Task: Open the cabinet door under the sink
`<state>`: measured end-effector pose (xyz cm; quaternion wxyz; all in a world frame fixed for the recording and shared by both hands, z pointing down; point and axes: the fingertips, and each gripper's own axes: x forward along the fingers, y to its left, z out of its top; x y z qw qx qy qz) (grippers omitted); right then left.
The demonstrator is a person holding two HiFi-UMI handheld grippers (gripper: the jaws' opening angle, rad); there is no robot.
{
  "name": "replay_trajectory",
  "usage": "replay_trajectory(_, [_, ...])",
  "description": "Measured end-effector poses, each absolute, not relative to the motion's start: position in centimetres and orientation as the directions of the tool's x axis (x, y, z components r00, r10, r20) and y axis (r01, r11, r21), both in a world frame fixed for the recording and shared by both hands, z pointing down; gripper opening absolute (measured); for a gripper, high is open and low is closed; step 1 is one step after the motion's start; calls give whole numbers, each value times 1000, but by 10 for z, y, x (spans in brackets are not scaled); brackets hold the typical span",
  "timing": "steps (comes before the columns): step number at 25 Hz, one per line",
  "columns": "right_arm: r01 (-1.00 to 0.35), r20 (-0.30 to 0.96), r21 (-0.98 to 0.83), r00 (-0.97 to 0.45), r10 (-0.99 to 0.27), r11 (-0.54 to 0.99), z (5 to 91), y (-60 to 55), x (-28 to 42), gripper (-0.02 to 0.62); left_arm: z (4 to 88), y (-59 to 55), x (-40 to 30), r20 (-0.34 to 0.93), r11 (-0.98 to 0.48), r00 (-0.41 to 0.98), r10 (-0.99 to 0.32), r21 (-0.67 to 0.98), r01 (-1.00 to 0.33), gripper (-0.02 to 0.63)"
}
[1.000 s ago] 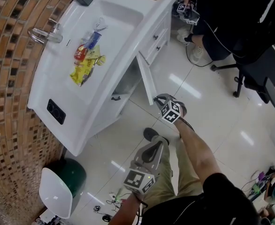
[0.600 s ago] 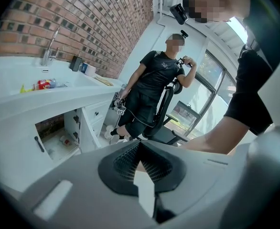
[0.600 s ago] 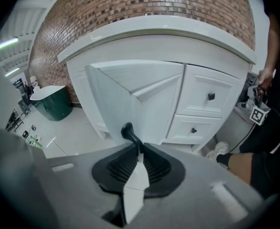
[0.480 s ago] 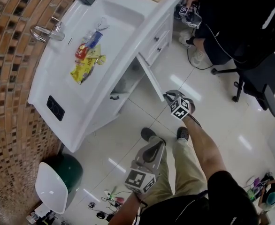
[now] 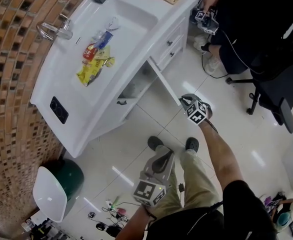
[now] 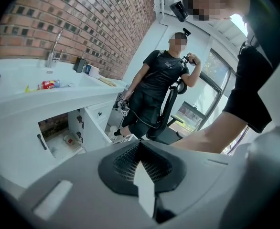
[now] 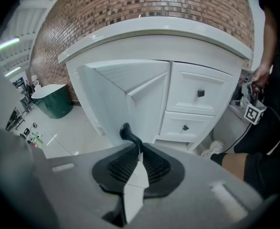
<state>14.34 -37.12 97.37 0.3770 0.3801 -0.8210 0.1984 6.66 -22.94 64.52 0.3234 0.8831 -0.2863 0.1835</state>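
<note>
Cabinet door: the white panelled cabinet door [image 5: 164, 86] under the sink stands swung well out from the vanity front. Its free edge is at the tips of the right tongs [image 5: 184, 101], and the dark cabinet opening lies beyond it from them.
Handle: a curved black metal handle [image 7: 127, 132] on the door's face rises from between the jaws of the right tongs.
Right tongs: narrow and closing, with the pads on the handle, pointing down at the door.
Left tongs: the left tongs [image 5: 161, 159] have their jaws together with nothing between them. They hang low by the person's leg, well apart from the door and nearer the person than the right tongs.
Second door: a white door with a black bar handle [image 5: 121, 103] sits closed on the far side of the opening from the right tongs.
Drawers: two white drawers with small black knobs [image 7: 199, 93] lie just right of the open door, ahead of the right tongs.
Tabletop: the white vanity tabletop [image 5: 61, 91] lies above and beyond both tongs. It carries yellow and red snack packets [image 5: 94, 64] and a chrome tap [image 5: 54, 30].
Progress: the opening looks essentially done. What seems left is at most a little more swing, then letting go of the handle.
</note>
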Motion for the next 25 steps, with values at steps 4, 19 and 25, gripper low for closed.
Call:
replay_trajectory(4, [-762, 768, -35, -435, -471, 647, 973, -375, 156, 17, 644, -230, 67, 510, -614, 758, -406, 462, -640, 15])
replay_trajectory(19, [-650, 793, -32, -479, -376, 759, 975, -409, 206, 17, 653, -215, 59, 536, -592, 716, -447, 424, -686, 15])
replay_trajectory(25, [-650, 801, -34, -472, -368, 759, 972, -403, 212, 20, 653, -205, 77, 532, -598, 723, -439, 428, -678, 15])
